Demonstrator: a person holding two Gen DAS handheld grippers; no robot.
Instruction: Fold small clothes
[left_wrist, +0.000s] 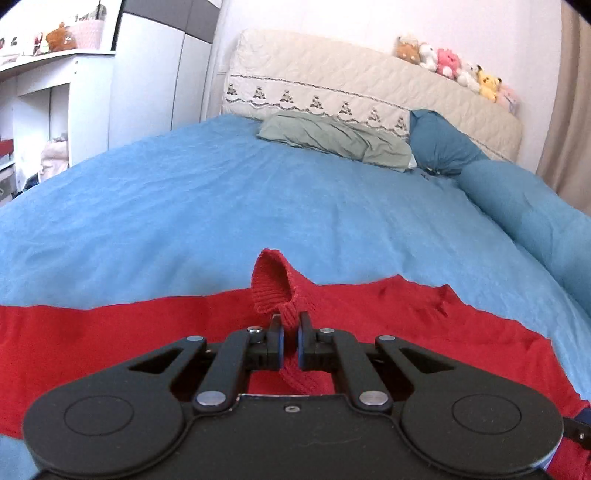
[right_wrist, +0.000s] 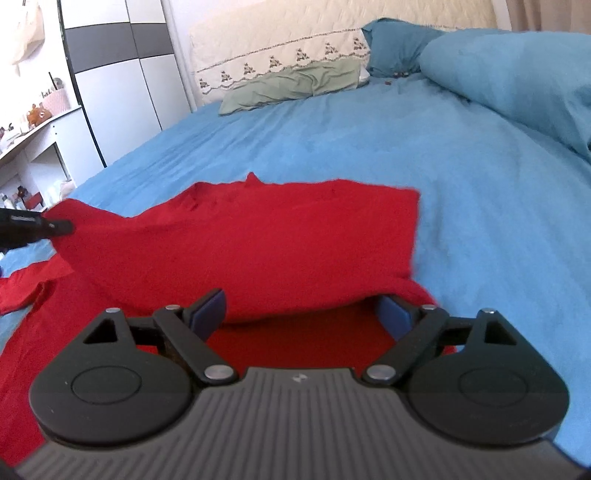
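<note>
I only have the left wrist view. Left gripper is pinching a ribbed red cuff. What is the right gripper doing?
Observer: The right gripper is open, jaws spread wide at the near edge of the red sweater.
Operator: Anything between the fingers?
Observer: A raised fold of the sweater's edge sits between them, but they are not closed on it.
Operator: How does the right side of the sweater lie?
Observer: Its right edge runs straight on the blue sheet, with the near corner lifted.
Operator: Can you see my left gripper from there?
Observer: Yes, the left gripper shows at the left edge of the right wrist view, holding red fabric off the bed.
</note>
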